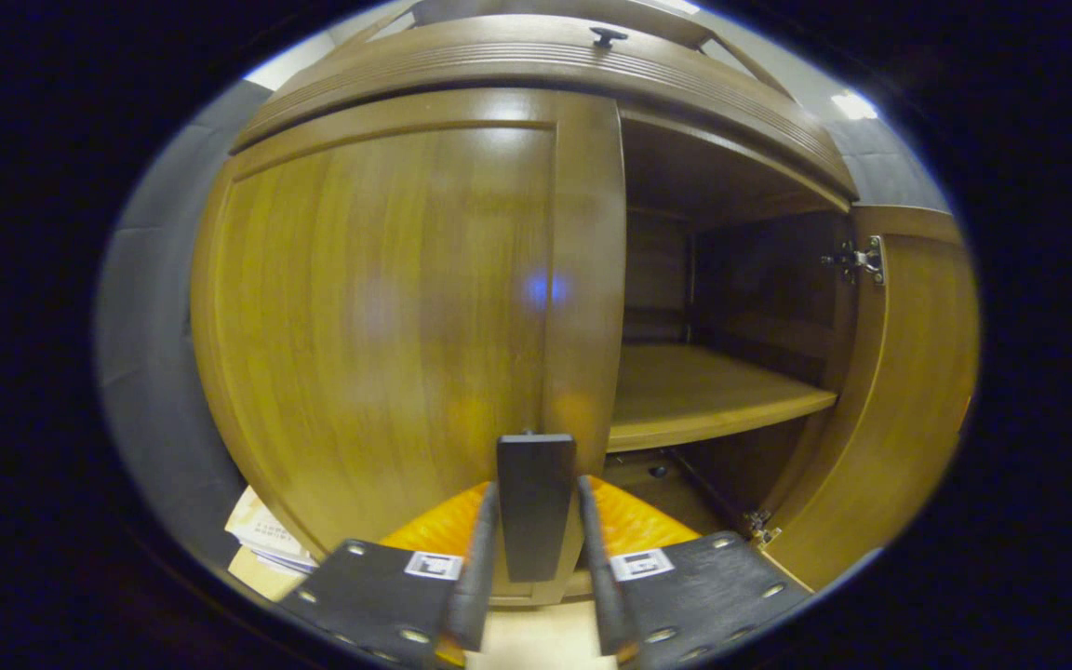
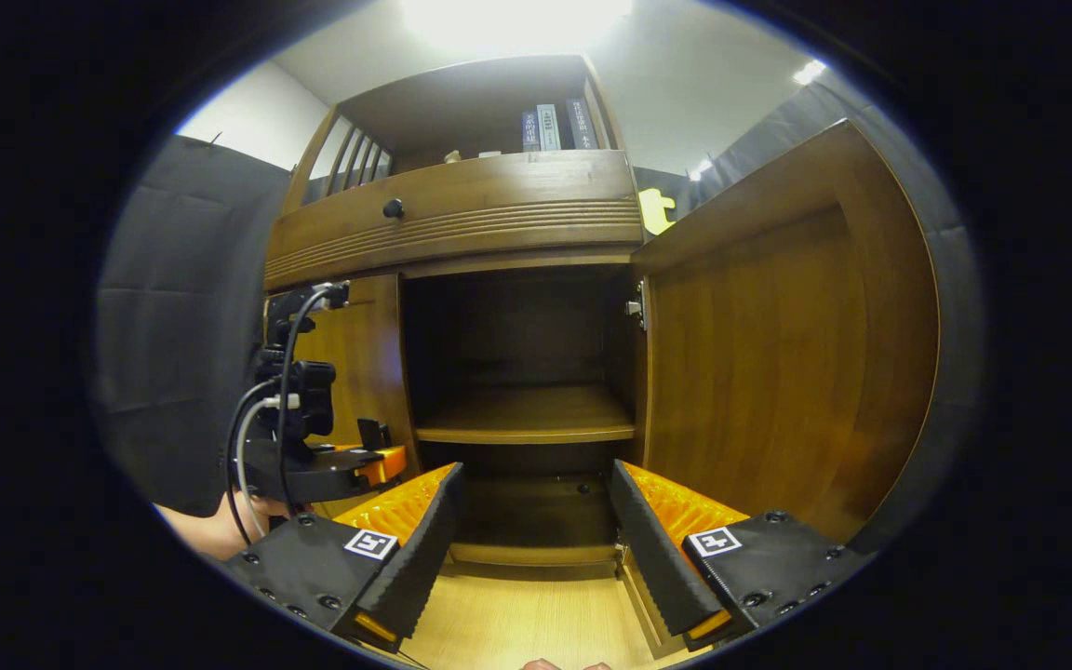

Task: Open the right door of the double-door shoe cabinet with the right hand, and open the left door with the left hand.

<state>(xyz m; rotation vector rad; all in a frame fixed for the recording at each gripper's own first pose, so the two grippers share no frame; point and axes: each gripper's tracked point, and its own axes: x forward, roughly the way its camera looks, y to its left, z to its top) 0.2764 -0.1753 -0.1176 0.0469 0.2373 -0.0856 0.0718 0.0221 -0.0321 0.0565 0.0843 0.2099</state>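
Right door [image 2: 778, 354] already open and right hand-held gripper [image 2: 536, 549] apart and empty; left hand-held gripper [image 1: 536, 558] is clamped on the left door's handle [image 1: 536, 502], so pull w/ a slow arc toward you, keeping grip square.

**Right door open, left door closed**

We find our right gripper [image 2: 536, 549] with fingers spread and empty. Beyond the right finger, the right door [image 2: 778, 372] stands swung wide. Between the fingers, a bare shelf [image 2: 527, 423] shows. Beyond the left finger, the left gripper [image 2: 313, 447] sits at the closed left door [image 2: 364, 363].
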